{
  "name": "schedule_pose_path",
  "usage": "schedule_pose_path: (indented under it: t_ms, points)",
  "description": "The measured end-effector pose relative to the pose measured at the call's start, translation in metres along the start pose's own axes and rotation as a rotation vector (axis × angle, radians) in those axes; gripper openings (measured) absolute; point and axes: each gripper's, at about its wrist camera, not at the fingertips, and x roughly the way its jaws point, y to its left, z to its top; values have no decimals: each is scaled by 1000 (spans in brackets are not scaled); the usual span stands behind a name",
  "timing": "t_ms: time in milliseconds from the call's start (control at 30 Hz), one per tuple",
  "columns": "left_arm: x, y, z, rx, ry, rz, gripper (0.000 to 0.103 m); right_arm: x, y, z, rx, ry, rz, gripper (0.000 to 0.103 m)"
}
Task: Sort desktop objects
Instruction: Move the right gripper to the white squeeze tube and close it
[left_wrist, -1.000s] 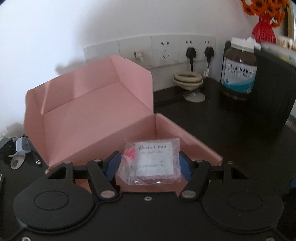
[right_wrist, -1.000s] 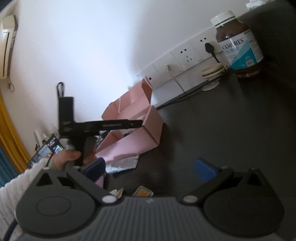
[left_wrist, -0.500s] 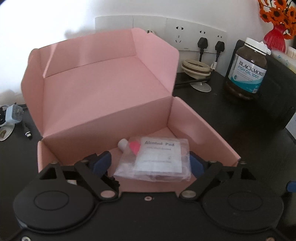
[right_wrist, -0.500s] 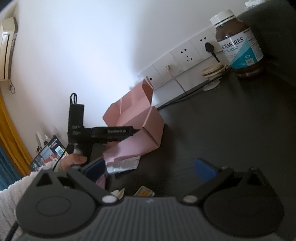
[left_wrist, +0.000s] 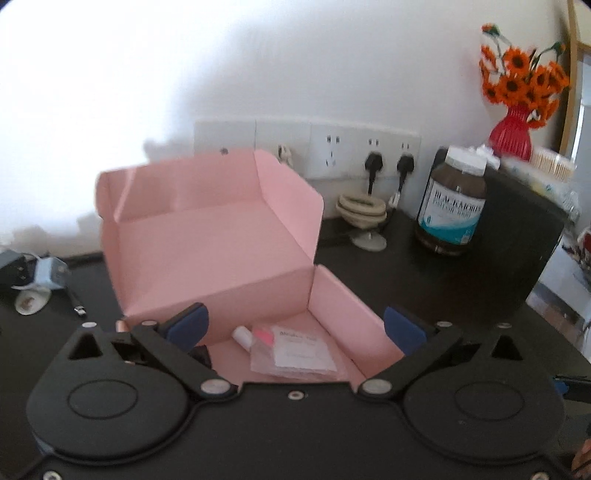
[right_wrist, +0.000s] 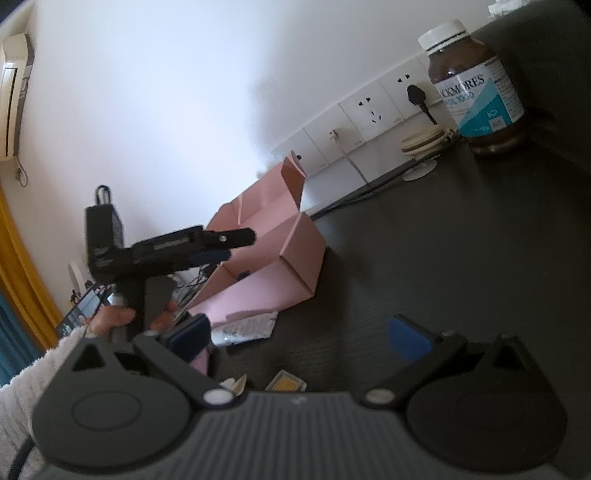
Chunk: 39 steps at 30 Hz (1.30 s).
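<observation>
A pink cardboard box (left_wrist: 207, 240) with smooth matte walls and folded flaps stands open on the dark desk (left_wrist: 369, 280), its lid tilted back toward the white wall. On its floor lies a clear, crinkled plastic pouch (left_wrist: 295, 352) holding a flat white alcohol pad sachet and a small white tube with a pink part. The left tool (left_wrist: 293, 326) hangs over the near edge of the box, its blue-padded jaws opening wide with the pouch lying free below and between them, gripped by neither.

The right tool (right_wrist: 301, 336) also stands wide open with nothing in it, above the desk. Just beyond its left pad lies a white printed foil sachet (right_wrist: 247, 326) against the near wall of the box.

At the far right a brown round supplement bottle (left_wrist: 450, 201) with a white cap stands upright near a coiled beige cable (left_wrist: 362, 208) and the wall sockets (left_wrist: 332, 151). A red ribbed vase of orange flowers (left_wrist: 511, 133) stands behind it.
</observation>
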Motion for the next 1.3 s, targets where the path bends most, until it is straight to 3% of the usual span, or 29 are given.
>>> schedule_pose_path:
  t_ms: [267, 500, 600, 833, 1000, 1133, 1300]
  points:
    - [-63, 3, -44, 91, -116, 136, 103, 2, 2, 0, -12, 12, -14, 102]
    - [-95, 22, -86, 144, -105, 152, 103, 10, 13, -2, -80, 59, -56, 102]
    - [-95, 34, -93, 131, -98, 152, 103, 15, 23, -5, -145, 86, -77, 102]
    - [-100, 49, -99, 63, -161, 92, 103, 20, 43, -11, -271, 161, -109, 102]
    - [-107, 56, -98, 37, -188, 122, 103, 26, 56, -13, -333, 227, -169, 102]
    - [-102, 66, -98, -14, -153, 89, 103, 42, 76, -9, -345, 253, -180, 102]
    - [-107, 68, -98, -18, -199, 155, 103, 70, 115, -9, -487, 257, -201, 102]
